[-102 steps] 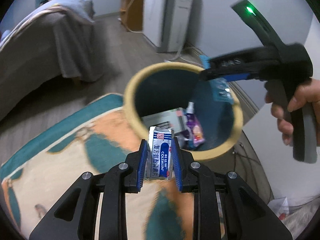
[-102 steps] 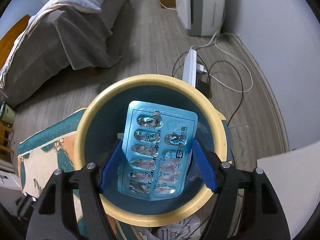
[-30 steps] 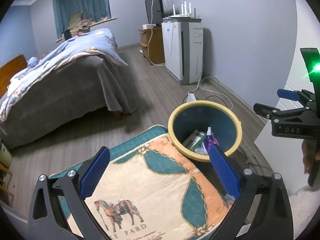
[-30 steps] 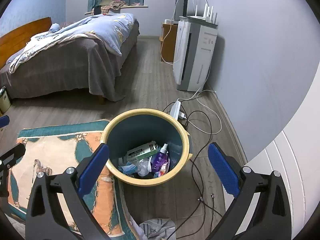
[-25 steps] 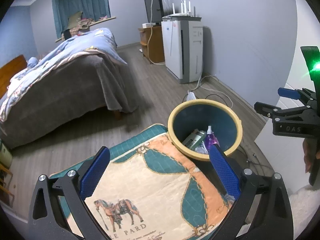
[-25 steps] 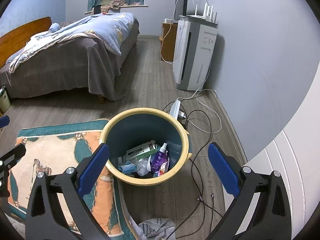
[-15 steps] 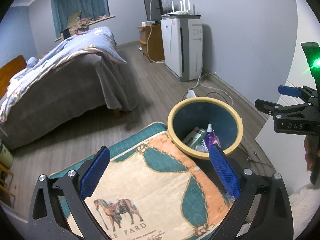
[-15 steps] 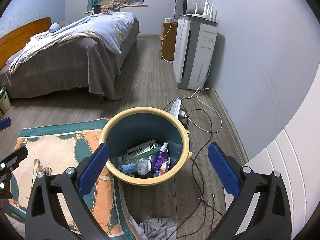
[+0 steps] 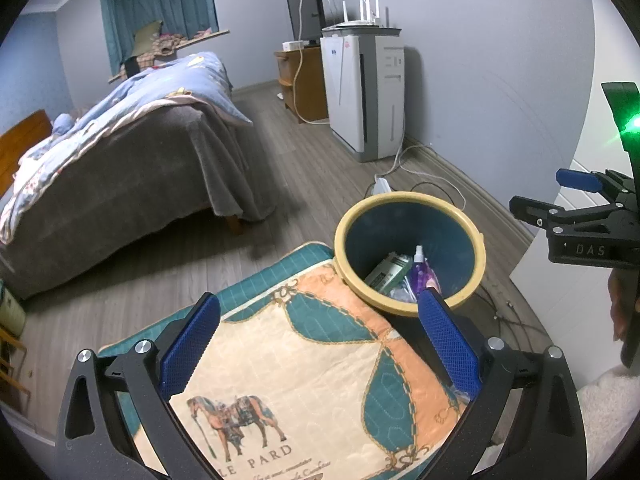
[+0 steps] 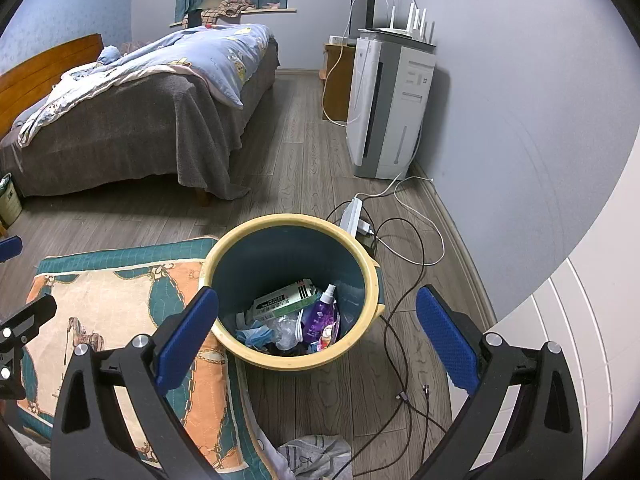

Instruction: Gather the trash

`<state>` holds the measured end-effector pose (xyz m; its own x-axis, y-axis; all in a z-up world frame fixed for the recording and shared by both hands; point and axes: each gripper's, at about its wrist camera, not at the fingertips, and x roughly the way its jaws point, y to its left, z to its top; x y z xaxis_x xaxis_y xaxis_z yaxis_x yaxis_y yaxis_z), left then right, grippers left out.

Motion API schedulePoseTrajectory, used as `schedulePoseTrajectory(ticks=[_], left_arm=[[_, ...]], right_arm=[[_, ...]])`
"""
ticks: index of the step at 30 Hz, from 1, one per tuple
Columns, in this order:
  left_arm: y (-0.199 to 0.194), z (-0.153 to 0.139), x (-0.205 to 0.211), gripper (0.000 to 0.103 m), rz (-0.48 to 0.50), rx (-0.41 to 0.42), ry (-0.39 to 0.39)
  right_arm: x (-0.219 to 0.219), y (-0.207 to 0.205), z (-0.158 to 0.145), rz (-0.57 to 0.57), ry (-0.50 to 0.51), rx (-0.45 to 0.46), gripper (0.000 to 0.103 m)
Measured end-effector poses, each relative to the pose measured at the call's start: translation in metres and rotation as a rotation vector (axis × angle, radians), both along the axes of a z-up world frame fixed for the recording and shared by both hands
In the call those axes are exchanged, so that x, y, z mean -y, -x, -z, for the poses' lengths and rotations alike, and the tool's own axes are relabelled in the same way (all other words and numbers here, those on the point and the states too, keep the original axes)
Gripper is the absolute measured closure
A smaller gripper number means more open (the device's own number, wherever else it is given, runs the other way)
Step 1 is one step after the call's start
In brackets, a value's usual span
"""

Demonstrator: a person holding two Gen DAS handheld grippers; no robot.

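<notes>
A yellow-rimmed blue trash bin (image 10: 362,254) stands on the wood floor; it also shows in the left wrist view (image 9: 474,236). Inside lie a green-and-white box (image 10: 286,300), a purple spray bottle (image 10: 320,314), a blue mask (image 10: 252,334) and clear wrappers. My right gripper (image 10: 316,338) is open and empty, held above the bin's near side. My left gripper (image 9: 318,348) is open and empty, above the patterned mat, left of the bin. The right gripper's body (image 9: 580,224) shows at the left view's right edge.
A patterned mat with a horse print (image 9: 288,392) lies left of the bin. A power strip and loose cables (image 10: 400,240) trail behind and right of the bin. A bed (image 10: 140,112) stands at the left, a white air purifier (image 10: 388,108) at the back wall, and crumpled cloth (image 10: 316,460) lies near the front.
Both grippers earlier held trash over the bin, a medicine packet in the left and a blister pack in the right. Both are now open, empty and drawn back. Hardly anything moved in the last second.
</notes>
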<state>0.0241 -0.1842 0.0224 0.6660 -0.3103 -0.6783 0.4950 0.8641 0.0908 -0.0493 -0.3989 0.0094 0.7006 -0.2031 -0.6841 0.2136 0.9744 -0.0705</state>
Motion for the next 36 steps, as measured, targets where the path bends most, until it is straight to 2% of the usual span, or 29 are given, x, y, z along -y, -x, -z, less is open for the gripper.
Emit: schedulePoseTrajectory(ticks=[14, 27, 33, 36], left_arm=[[0.000, -0.001, 0.000, 0.005, 0.001, -0.003, 0.002], [0.008, 0.006, -0.001, 0.005, 0.071, -0.007, 0.003], [-0.001, 0.008, -0.004, 0.005, 0.020, -0.062, -0.029], [-0.001, 0.002, -0.023, 0.005, -0.042, -0.110, 0.020]], right_arm=[[0.000, 0.000, 0.000, -0.001, -0.001, -0.002, 0.006], [0.001, 0.000, 0.004, 0.009, 0.002, -0.007, 0.006], [0.005, -0.004, 0.012, 0.061, 0.008, -0.041, 0.006], [-0.003, -0.021, 0.025, 0.070, 0.048, -0.088, 0.006]])
